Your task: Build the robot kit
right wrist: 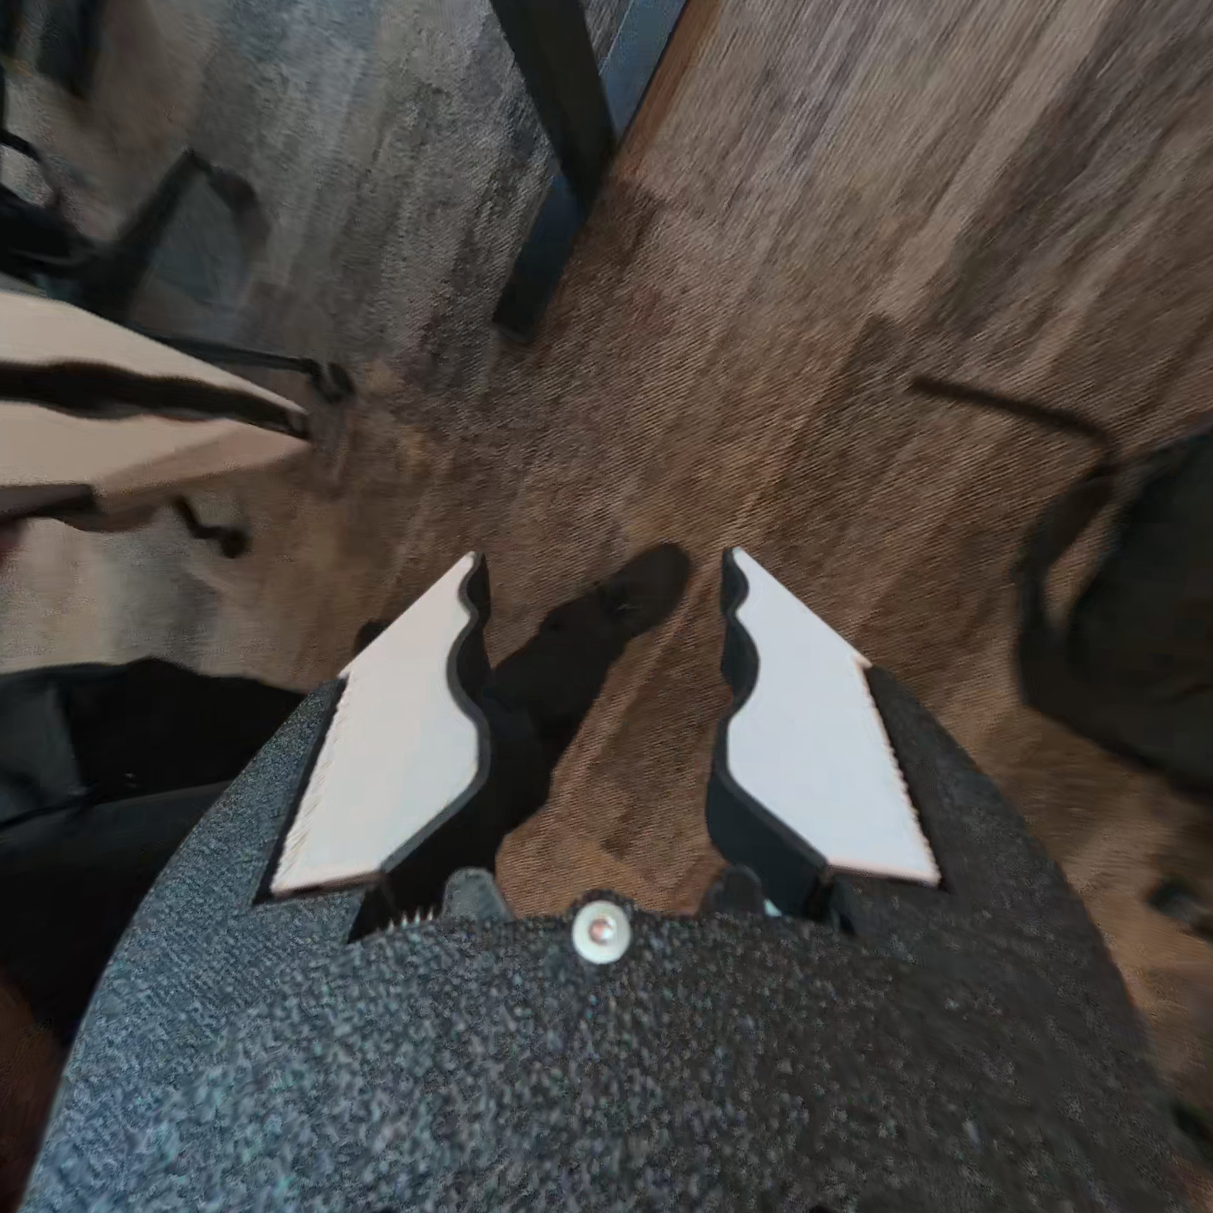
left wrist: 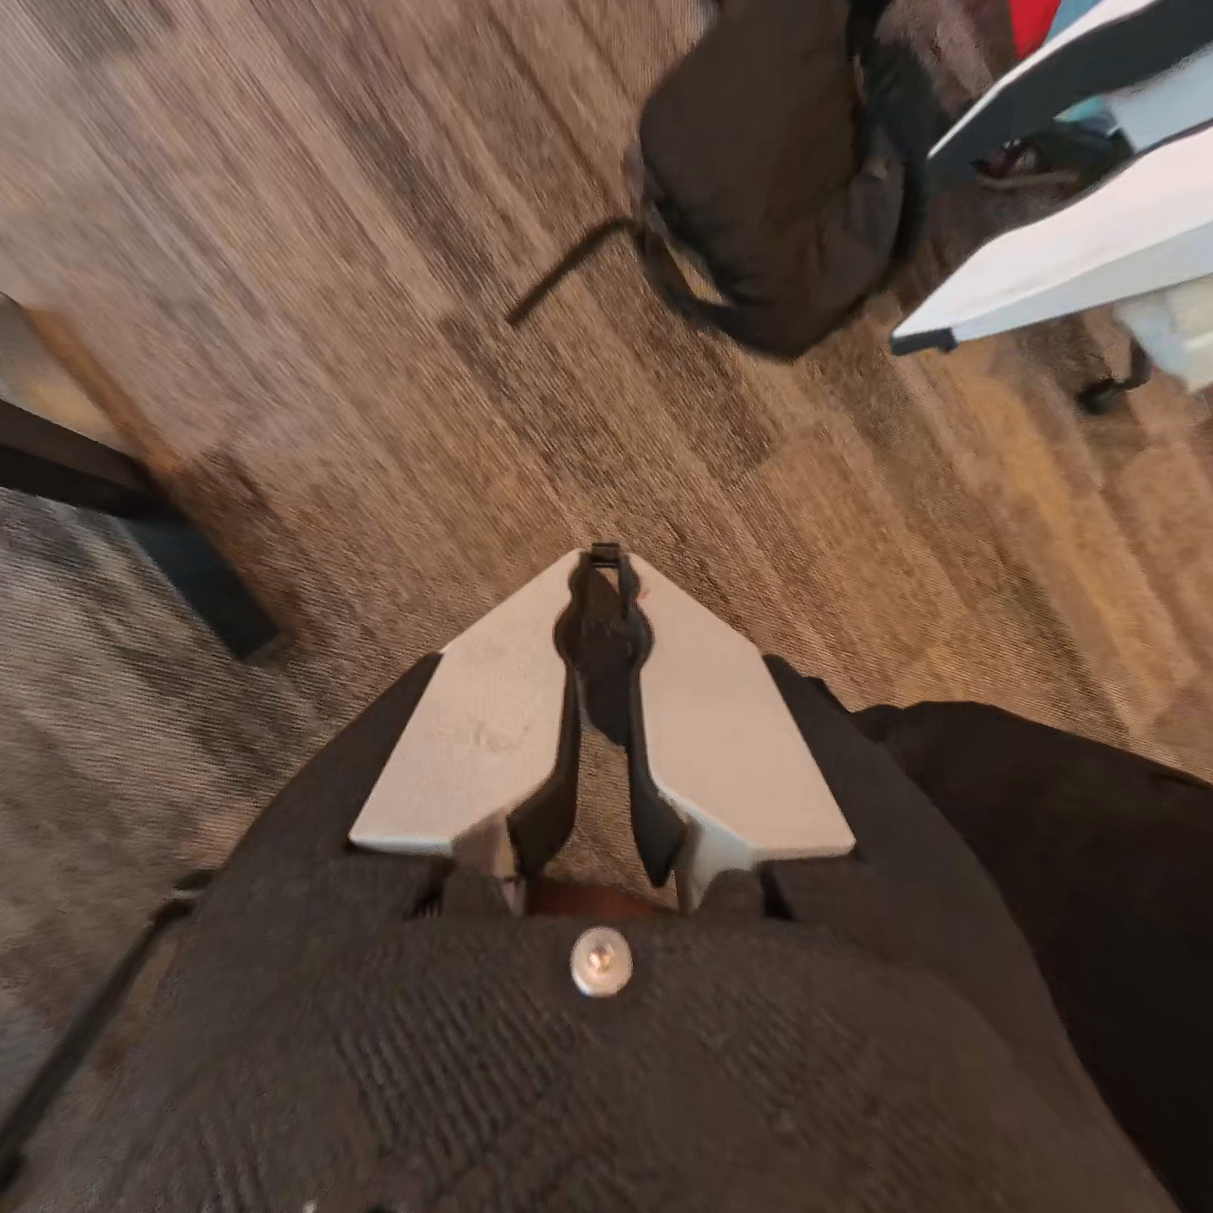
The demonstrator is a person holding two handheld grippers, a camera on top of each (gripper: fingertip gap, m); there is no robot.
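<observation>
My left gripper points down at a brown-grey carpet. Its white fingers are closed together, and a small black piece sticks out from between the tips. I cannot tell what the piece is. My right gripper is open and empty, held above the same carpet. A person's dark shoe and trouser leg show on the floor between its fingers. Both views are blurred by motion.
A black backpack with a loose strap lies on the carpet beside a white tabletop and a chair caster. Black furniture legs stand at the left and ahead of the right gripper. A dark bag sits at the right.
</observation>
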